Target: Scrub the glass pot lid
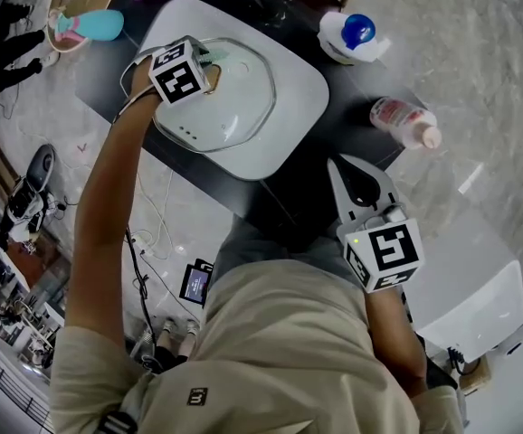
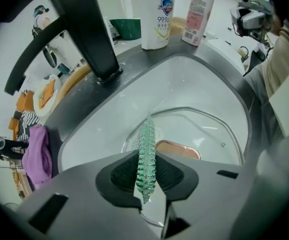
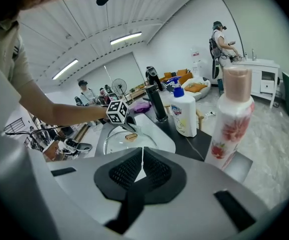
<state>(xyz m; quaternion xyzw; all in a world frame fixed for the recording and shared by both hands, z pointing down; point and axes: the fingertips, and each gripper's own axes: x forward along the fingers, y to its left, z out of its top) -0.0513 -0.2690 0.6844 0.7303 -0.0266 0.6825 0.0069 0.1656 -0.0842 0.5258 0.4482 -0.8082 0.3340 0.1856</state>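
Glass pot lid (image 1: 239, 98), clear, metal-rimmed, lies in sink (image 1: 299, 87); left gripper (image 2: 147, 159) pinches green scrubber (image 2: 147, 136), right gripper's (image 3: 142, 154) jaws meet.

A: What colour is the scrubber (image 2: 146, 149)?
B: Translucent green, ribbed in coils. The glass pot lid (image 2: 209, 129) is clear with a silver rim; its knob (image 2: 178, 149) is copper-pink.
A: The sink (image 1: 289, 89)?
B: White, in a black counter (image 1: 271, 202), with a black faucet (image 2: 87, 29).
A: The 2 bottles?
B: A white bottle (image 3: 185, 119) with a blue cap, and a pink bottle (image 3: 232, 119) printed with red flowers.
A: The marker cubes (image 1: 178, 72)?
B: Black squares on white. The cloth (image 2: 37, 154) is purple.
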